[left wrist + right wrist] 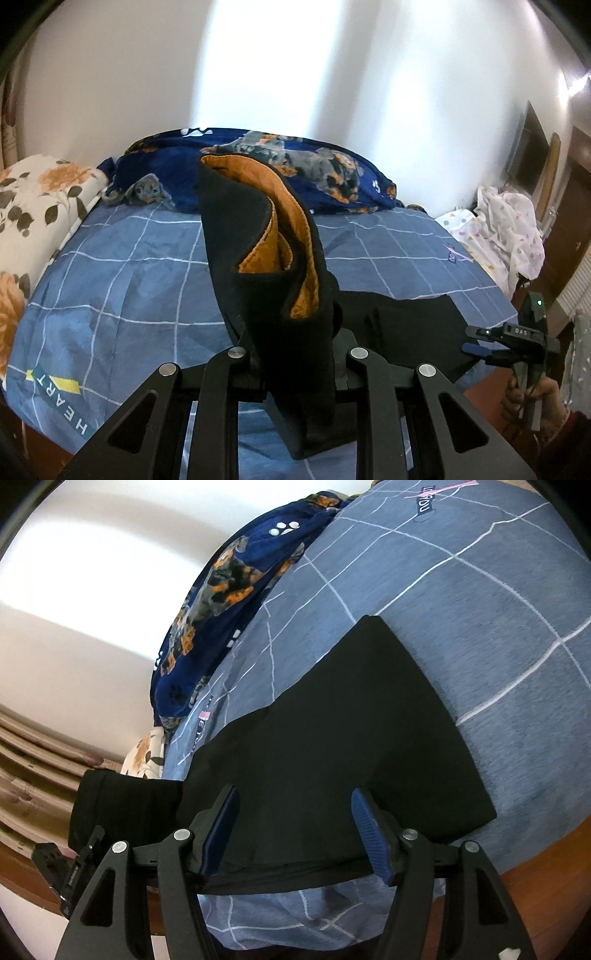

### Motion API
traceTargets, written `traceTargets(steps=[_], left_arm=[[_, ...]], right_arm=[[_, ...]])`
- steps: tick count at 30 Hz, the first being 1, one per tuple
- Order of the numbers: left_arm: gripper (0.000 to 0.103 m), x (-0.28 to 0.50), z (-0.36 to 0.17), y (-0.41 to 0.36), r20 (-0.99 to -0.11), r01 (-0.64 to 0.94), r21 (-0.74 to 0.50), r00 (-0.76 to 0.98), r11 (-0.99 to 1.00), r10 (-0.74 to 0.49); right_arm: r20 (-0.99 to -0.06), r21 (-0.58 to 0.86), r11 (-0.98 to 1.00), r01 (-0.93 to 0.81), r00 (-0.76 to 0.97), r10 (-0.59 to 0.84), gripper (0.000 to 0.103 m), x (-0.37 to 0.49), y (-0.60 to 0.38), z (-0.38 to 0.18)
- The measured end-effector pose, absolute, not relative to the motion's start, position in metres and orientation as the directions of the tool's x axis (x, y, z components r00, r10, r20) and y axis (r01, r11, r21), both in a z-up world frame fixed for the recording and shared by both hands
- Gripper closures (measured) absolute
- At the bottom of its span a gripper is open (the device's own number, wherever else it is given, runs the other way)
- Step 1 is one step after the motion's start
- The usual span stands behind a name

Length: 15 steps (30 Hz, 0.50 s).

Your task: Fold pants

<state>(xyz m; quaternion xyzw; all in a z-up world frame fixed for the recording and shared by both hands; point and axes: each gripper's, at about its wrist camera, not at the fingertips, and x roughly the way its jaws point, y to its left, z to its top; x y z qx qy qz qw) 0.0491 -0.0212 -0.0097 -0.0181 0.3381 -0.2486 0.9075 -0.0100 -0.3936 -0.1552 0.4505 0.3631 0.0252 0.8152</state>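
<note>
**Black pants half lifted over a checked blue bedsheet**

Readable writing first: the bedsheet [129, 280] carries a printed strip reading "HEART" at about 8 o'clock in the left wrist view, with a yellow bar beside it. A smaller label on the sheet toward 3 o'clock is too blurred to read there; in the right wrist view the same kind of label at 1 o'clock reads roughly "YOU". The right gripper's [295, 830] body, seen from the left camera at 3 o'clock, shows the letters "DAS".

The pants [351, 720] are black with an orange lining. Most of the garment lies flat on the sheet, spreading from the right gripper's fingertips toward 1 o'clock in the right wrist view. One end is raised: the left gripper [295, 354] is clamped narrowly on a fold of that fabric, which stands up from between its jaws toward 12 o'clock, curling open so the orange inside shows.

The right gripper's jaws stand apart, blue ribbed pads [371, 838] either side of the pants' near edge, not pressing it.

A hand [532, 402] grips the right gripper's handle at 4 o'clock in the left view, with a dark red sleeve below. Both grippers point downward toward the bed. A dark blue dog-print blanket [258, 166] lies along the far wall.
</note>
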Motion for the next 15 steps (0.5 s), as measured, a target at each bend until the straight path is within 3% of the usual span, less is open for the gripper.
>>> traceTargets(steps=[15], left_arm=[[0.081, 0.04, -0.002, -0.041, -0.596, 0.484, -0.204, 0.628, 0.851, -0.5]], right_arm=[[-0.534, 0.788, 0.562, 0.253, 0.734, 0.419, 0.038, -0.006, -0.384, -0.156]])
